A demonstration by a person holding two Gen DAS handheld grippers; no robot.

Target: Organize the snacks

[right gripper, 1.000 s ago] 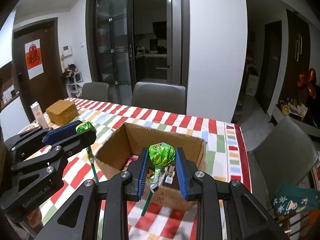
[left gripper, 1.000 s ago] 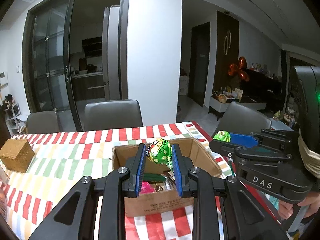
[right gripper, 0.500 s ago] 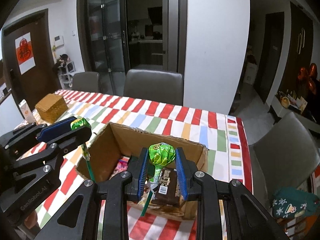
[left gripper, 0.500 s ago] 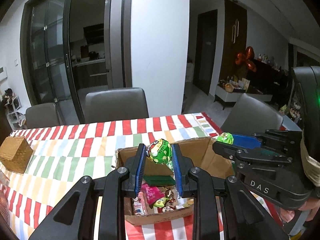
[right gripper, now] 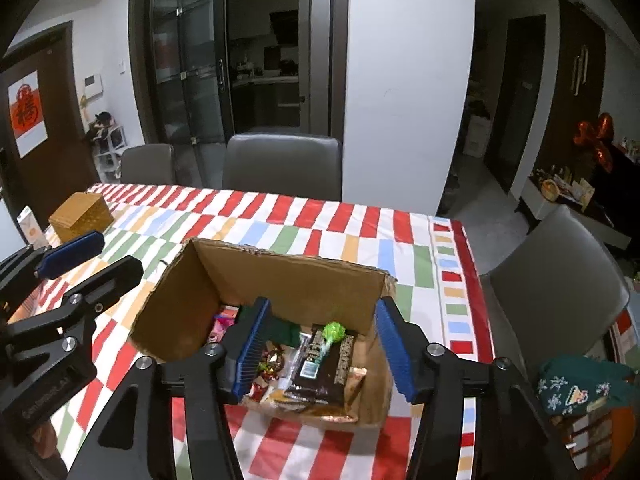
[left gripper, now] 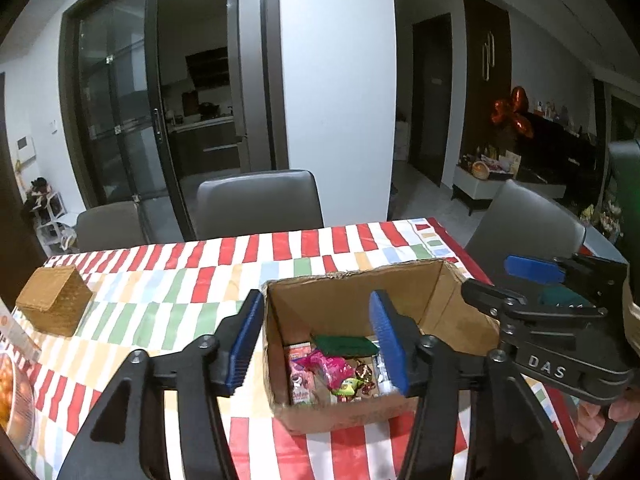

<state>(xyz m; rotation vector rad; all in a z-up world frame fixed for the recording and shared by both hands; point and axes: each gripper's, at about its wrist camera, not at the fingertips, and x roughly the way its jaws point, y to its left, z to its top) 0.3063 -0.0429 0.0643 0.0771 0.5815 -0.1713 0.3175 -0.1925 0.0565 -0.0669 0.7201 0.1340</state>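
An open cardboard box (left gripper: 352, 276) (right gripper: 280, 258) stands on the striped tablecloth with several wrapped snacks inside. My left gripper (left gripper: 316, 344) hovers over its near left part; its jaws are opening and nothing is between them. My right gripper (right gripper: 323, 350) hangs over the box's near side, jaws opening too. A green lollipop (right gripper: 334, 332) is blurred below them, loose, above a dark chocolate bar (right gripper: 320, 364) in the box. Each view shows the other gripper from the side: the right gripper (left gripper: 516, 284) and the left gripper (right gripper: 86, 262), both with nothing in them.
A wicker box (left gripper: 54, 306) (right gripper: 80, 216) sits at the table's far left, a bowl of oranges (left gripper: 12, 396) at the near left edge. Grey chairs (left gripper: 260, 204) stand behind the table and one chair (right gripper: 560, 280) at its right end, with a green bag (right gripper: 580, 384) beside it.
Both grippers held a green lollipop; both have spread their jaws and the lollipops have left them. Both views have tipped down and closer over the box.
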